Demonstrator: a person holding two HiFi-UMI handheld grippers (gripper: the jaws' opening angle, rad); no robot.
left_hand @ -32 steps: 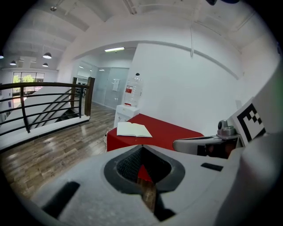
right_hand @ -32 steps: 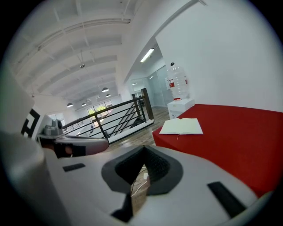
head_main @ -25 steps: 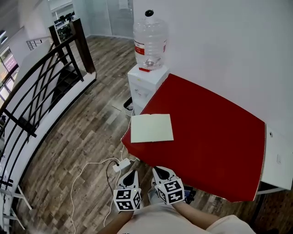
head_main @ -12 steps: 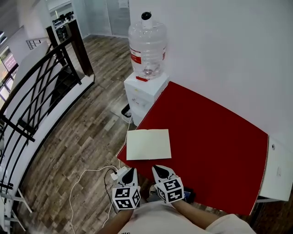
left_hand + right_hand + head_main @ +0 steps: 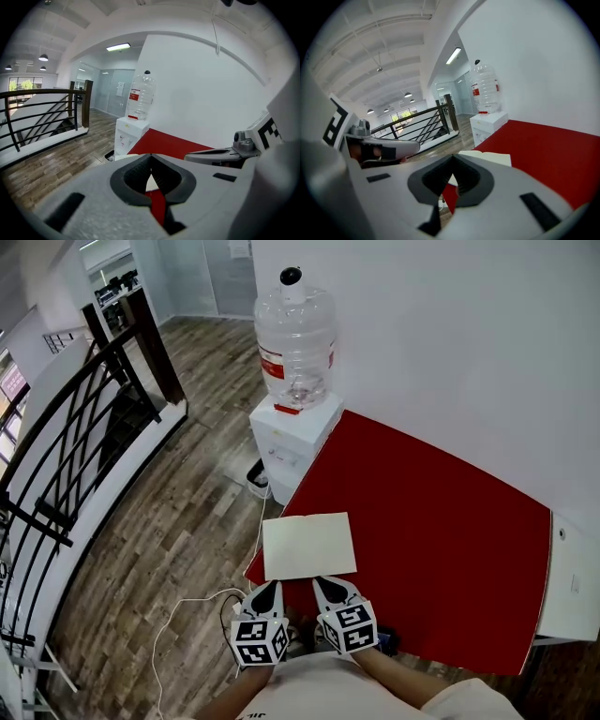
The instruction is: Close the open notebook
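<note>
The left gripper [image 5: 273,584] and right gripper [image 5: 318,581] are pale grey shells tapering to points, lined with dark pads [image 5: 133,177]. Each carries a white cube [image 5: 259,641] printed with black square markers. The person wears a pale beige top [image 5: 319,690].

I hold both tools close in front of my body, side by side and just apart, noses tipped forward and somewhat down. The left gripper [image 5: 270,587] has its jaws pressed together at the tips, nothing between them. The right gripper [image 5: 324,584], just beside it, also has its jaws met at the tips and is empty. Each marker cube [image 5: 260,640] sits at the rear of its tool, nearest me. Behind them my left forearm [image 5: 228,699] and right forearm [image 5: 401,679] angle inward toward the tools
</note>
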